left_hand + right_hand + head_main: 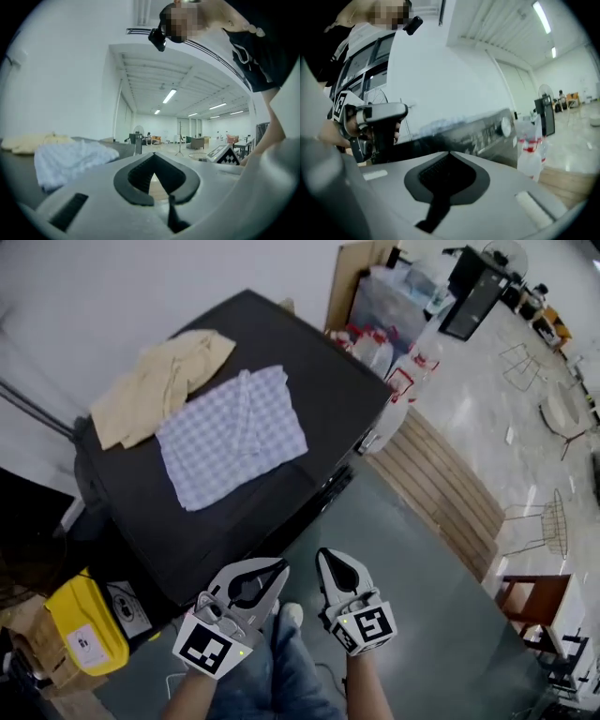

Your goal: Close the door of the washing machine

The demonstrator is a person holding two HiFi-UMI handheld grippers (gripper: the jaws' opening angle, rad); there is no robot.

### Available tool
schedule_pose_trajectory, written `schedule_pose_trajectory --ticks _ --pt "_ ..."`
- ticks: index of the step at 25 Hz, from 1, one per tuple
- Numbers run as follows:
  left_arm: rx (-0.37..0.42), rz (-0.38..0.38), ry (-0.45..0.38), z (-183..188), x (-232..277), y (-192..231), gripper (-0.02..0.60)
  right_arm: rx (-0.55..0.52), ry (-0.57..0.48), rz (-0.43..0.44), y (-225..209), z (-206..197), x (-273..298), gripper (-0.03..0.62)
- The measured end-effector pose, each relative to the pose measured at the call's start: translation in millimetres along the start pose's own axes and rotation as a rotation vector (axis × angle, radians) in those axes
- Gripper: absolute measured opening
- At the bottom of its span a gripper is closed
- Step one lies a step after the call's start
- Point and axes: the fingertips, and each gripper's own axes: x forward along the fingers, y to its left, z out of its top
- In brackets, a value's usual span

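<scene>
Cloths, two, lie atop the black box-shaped washing machine (211,521): a crumpled beige cloth (159,381) and a blue-checked cloth (234,432). Left gripper (280,564) and right gripper (323,555) hover near its front edge, jaws closed, empty.

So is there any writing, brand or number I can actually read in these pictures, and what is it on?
No text here is legible.
White label on the yellow box: too small to read.
Markings on the washing machine control panel: blurred.
Red bands on the bottles: blurred, no words made out.
Marker cube: a square pattern, not writing.
</scene>
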Motion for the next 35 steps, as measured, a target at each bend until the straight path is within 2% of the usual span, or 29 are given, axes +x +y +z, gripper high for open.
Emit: schedule_pose_trajectory --ticks 4,8,11,14,17,21,29,35 --pt "0.143 0.017 -0.134 120.3 20.0 11.6 -0.002 -0.165 -0.176 -0.051 -5.7 154.2 -25.6 0.009" --pt "0.254 0.023 -0.246 220.1 28.4 7.4 -0.002 -0.280 -0.356 -0.105 -4.6 279.6 -69.8 0.009" --pt "0.320 0.014 -0.299 271.5 33.8 -0.9 -0.002 -0.342 -0.449 -0.150 -4.0 342.1 -102.0 0.009" --pt "0.362 -0.002 -0.333 306.1 37.4 -12.0 -0.002 -0.372 -0.525 -0.194 -2.8 382.7 -130.1 0.009" --pt "0.375 -0.007 -0.341 318.9 40.5 -20.6 -0.002 -0.397 -0.565 -0.230 -1.9 402.6 -151.6 0.009" --pt "0.367 -0.001 -0.328 313.3 39.3 -24.8 -0.002 -0.366 -0.595 -0.272 -2.0 403.8 -170.3 0.009" --pt "0.336 0.021 -0.314 304.2 27.0 -16.8 -0.002 -0.351 -0.564 -0.346 -7.4 386.6 -178.7 0.009" --pt "0.329 0.009 -0.312 300.2 23.4 -17.0 -0.002 -0.365 -0.534 -0.363 -2.5 379.9 -173.8 0.009"
